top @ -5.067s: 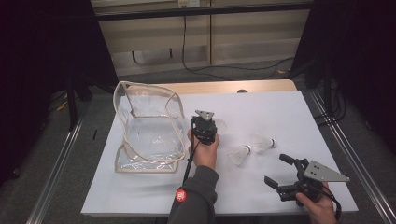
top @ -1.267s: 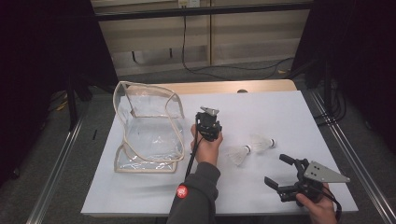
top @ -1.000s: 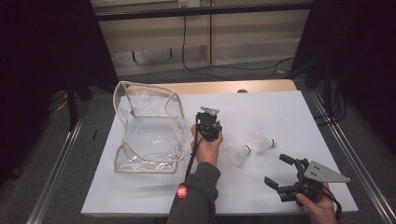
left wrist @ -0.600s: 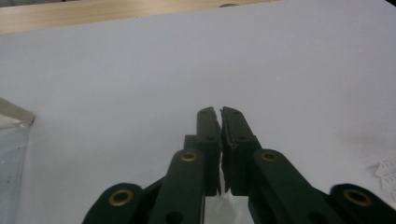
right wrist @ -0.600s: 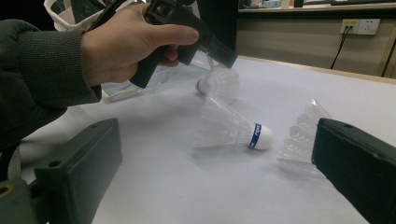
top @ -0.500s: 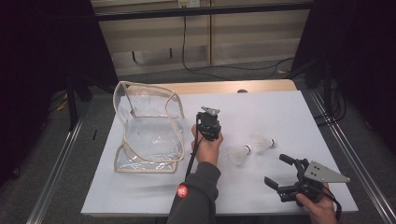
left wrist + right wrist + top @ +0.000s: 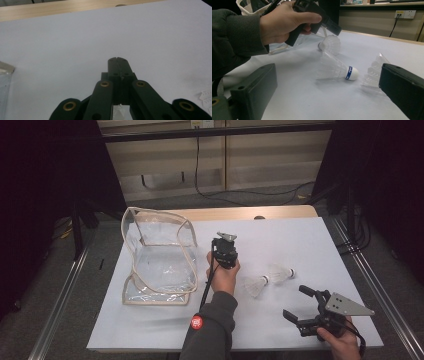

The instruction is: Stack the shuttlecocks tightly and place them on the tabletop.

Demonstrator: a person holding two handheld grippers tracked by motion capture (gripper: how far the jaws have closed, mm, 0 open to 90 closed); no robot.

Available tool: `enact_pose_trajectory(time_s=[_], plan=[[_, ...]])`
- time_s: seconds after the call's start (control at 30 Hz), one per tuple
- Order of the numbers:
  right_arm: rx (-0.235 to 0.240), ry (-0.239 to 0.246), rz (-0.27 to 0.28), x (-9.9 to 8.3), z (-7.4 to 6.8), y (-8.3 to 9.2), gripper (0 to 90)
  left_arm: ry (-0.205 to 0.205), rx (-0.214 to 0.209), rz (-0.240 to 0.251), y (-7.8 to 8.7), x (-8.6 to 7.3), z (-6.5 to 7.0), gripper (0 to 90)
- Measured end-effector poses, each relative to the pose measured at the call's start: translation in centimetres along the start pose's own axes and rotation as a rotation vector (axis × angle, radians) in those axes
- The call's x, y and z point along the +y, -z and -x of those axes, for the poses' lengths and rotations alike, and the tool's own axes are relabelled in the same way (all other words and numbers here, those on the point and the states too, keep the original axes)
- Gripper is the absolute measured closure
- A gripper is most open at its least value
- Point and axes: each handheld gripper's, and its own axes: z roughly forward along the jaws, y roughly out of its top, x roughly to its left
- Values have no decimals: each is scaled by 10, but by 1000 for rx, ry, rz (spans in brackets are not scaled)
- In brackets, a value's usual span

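A: Where are the left tongs (image 7: pixel 117 60)?
B: Mid-counter (image 7: pixel 280 235), just right of the clear bag (image 7: pixel 159 265). Their jaws are pressed together with nothing between them.
A: And the right tongs (image 7: pixel 299 303)?
B: Near the counter's front right corner, jaws spread wide, holding nothing.
A: The shuttlecocks?
B: Three lie on the white sheet. One (image 7: pixel 338 68) rests on its side, blue-banded cork pointing right in the right gripper view. Another (image 7: pixel 330 44) lies beyond it, close under the left hand (image 7: pixel 284 22). A third (image 7: pixel 374 71) sits beside the right tongs' far jaw; whether it touches, I cannot tell.
A: The bag?
B: Standing open at the left.
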Motion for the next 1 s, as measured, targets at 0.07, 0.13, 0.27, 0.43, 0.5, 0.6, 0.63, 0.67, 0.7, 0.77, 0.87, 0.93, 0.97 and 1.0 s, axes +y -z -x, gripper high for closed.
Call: enact_pose_trajectory(time_s=[0.07, 0.13, 0.27, 0.43, 0.5, 0.6, 0.63, 0.67, 0.7, 0.77, 0.87, 0.93, 0.97, 1.0], plan=[[-1, -1, 1, 0, 0, 0, 13, -1, -1, 5, 0, 2, 0, 900], [-2, -2, 0, 0, 0, 1, 13, -5, -2, 1, -1, 2, 0, 900], [0, -1, -1, 0, 0, 1, 13, -7, -1, -13, -3, 1, -1, 900], [0, -2, 0, 0, 1, 1, 13, -4, -5, -10, -1, 1, -1, 814], [0, -2, -1, 0, 1, 1, 13, -11, -9, -11, 0, 0, -2, 797], [1, 1, 0, 0, 0, 1, 13, -12, -18, -16, 2, -1, -2, 776], [2, 0, -1, 0, 0, 1, 13, -17, -19, -21, 3, -1, -2, 772], [1, 1, -1, 0, 0, 1, 13, -21, -16, -25, 3, -1, -3, 763], [2, 0, -1, 0, 0, 1, 13, -25, -10, -29, 3, -1, -3, 759], [2, 1, -1, 0, 0, 1, 13, -18, -19, -30, 5, -2, -3, 750], [2, 0, -1, 0, 0, 1, 13, -32, -15, -41, 7, -3, -3, 743], [1, 0, -2, 0, 0, 1, 13, -33, -21, -51, 8, -3, -3, 746], [1, 1, -2, 0, 0, 1, 13, -32, -16, -48, 8, -4, -3, 749], [3, 0, -2, 0, 0, 1, 13, -33, -18, -55, 7, -5, -4, 758]])
